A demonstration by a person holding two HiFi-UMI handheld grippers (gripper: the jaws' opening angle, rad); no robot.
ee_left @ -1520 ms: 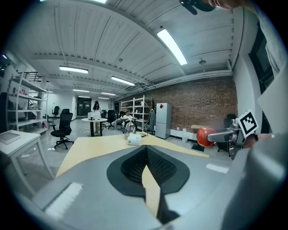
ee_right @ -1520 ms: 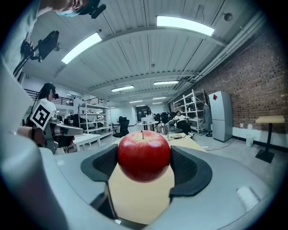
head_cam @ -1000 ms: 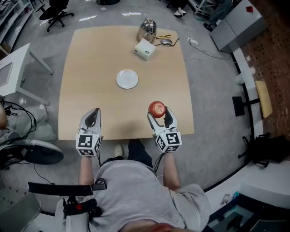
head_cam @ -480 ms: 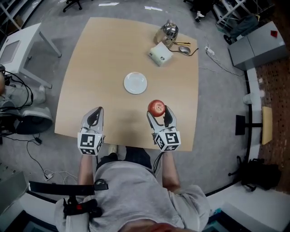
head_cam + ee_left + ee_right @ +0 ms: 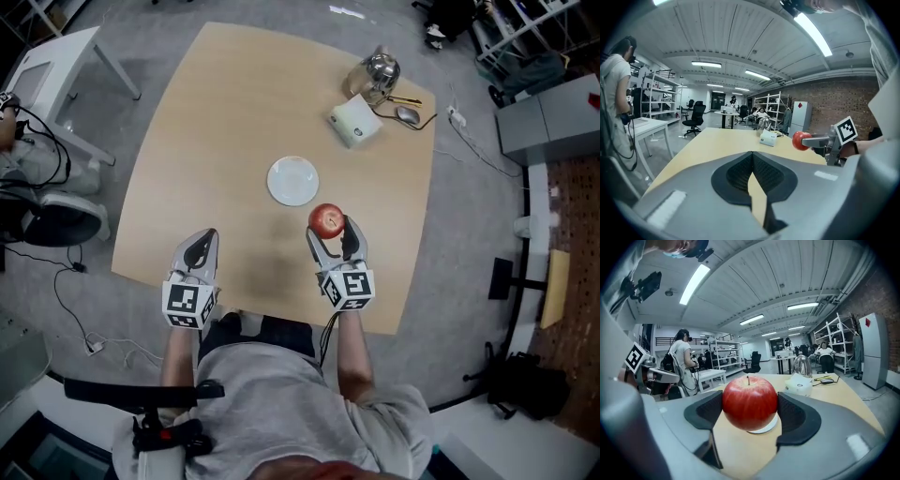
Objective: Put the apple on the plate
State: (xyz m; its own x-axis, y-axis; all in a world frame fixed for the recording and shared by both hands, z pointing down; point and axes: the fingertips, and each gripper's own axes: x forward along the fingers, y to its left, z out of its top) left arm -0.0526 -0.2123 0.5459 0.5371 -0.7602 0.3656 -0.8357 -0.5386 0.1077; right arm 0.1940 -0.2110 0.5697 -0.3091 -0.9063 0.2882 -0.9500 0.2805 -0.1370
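Note:
A red apple (image 5: 326, 220) is held above the wooden table (image 5: 206, 122), with my right gripper (image 5: 329, 232) shut on it; in the right gripper view the apple (image 5: 750, 402) fills the gap between the jaws. The small white plate (image 5: 292, 180) lies just ahead and slightly left of the apple, and its rim (image 5: 768, 428) peeks out beneath the fruit. My left gripper (image 5: 200, 249) hovers over the near left part of the table, its jaws closed together with nothing in them. From the left gripper view the apple (image 5: 801, 140) shows at the right.
At the far right corner of the table stand a shiny metal kettle (image 5: 379, 71), a white box (image 5: 355, 123) and a computer mouse (image 5: 409, 114) with a cable. A white side table (image 5: 66, 56) stands left of the big one. A person (image 5: 683, 363) stands in the background.
The right gripper has carried the apple forward, closer to the plate. The head view has shifted, so the table appears turned. The left gripper keeps its place.

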